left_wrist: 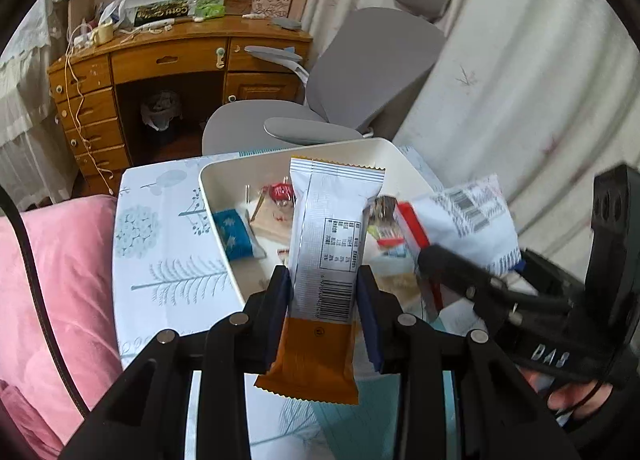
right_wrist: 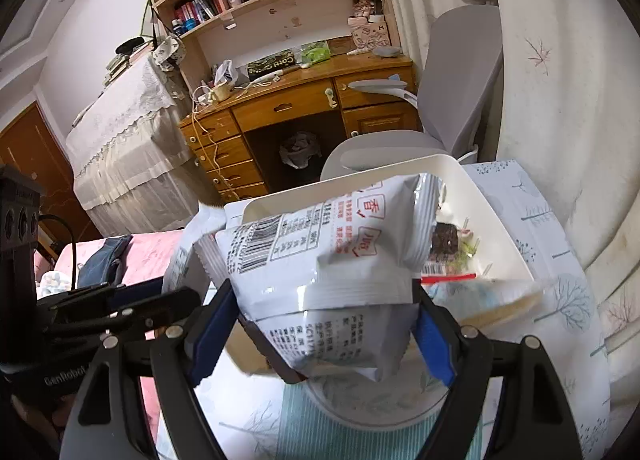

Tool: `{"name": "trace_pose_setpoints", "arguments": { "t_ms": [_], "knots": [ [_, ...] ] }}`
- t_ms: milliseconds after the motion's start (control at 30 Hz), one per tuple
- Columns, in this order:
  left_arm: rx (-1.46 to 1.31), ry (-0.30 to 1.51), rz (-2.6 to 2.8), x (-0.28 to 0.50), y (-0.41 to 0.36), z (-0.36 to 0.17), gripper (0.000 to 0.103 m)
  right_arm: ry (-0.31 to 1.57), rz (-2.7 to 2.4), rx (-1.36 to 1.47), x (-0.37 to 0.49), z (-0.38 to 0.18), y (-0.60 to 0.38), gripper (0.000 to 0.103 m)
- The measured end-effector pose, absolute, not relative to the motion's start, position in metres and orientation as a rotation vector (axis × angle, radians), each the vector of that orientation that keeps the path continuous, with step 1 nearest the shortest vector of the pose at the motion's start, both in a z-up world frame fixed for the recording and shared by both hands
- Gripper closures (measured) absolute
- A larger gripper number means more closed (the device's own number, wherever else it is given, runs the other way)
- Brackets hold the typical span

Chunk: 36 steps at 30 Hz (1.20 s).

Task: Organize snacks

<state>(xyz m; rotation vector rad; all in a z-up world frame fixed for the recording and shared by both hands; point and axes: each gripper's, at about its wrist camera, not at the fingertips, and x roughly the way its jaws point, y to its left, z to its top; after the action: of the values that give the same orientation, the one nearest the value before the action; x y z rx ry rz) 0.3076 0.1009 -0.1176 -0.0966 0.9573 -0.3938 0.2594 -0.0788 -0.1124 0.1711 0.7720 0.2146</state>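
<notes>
Left gripper (left_wrist: pixel 324 292) clamps snack bar (left_wrist: pixel 328 244), right gripper (right_wrist: pixel 324 324) clamps white packet (right_wrist: pixel 320 260); white bin (left_wrist: pixel 208 188) partly filled, both pending.

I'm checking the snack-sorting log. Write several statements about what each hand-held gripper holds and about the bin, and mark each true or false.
1. The left hand-held gripper grips a white and orange snack bar. True.
2. The right hand-held gripper is open with nothing in it. False: it is shut on a white snack bag.
3. The white bin already holds snacks. True.
4. The bin sits on the wooden desk. False: it sits on the tree-print tablecloth.
</notes>
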Motion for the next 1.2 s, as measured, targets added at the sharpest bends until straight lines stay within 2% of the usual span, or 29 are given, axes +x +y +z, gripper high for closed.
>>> {"name": "trace_pose_setpoints", "arguments": {
  "t_ms": [400,467,533,600,733,1200],
  "knots": [
    [-0.159,1.002,-0.378,0.348,0.094,-0.148,0.067,0.874,0.198,0.183,0.295,-0.148,-0.09,0.02],
    [-0.153,1.002,-0.38,0.349,0.093,-0.148,0.061,0.878,0.191,0.18,0.297,-0.151,-0.091,0.018],
    [-0.139,1.001,-0.372,0.348,0.093,-0.147,0.048,0.878,0.176,0.183,0.297,-0.153,-0.093,0.013],
    [-0.131,0.995,-0.36,0.345,0.094,-0.143,0.046,0.886,0.164,0.184,0.297,-0.153,-0.093,0.004],
    [-0.148,1.004,-0.328,0.331,0.101,-0.137,0.035,0.88,0.153,0.201,0.29,-0.148,-0.097,0.003],
    [-0.211,1.035,-0.312,0.221,0.118,-0.12,0.033,0.827,0.142,0.285,0.201,-0.111,-0.116,0.003]
  ]
}}
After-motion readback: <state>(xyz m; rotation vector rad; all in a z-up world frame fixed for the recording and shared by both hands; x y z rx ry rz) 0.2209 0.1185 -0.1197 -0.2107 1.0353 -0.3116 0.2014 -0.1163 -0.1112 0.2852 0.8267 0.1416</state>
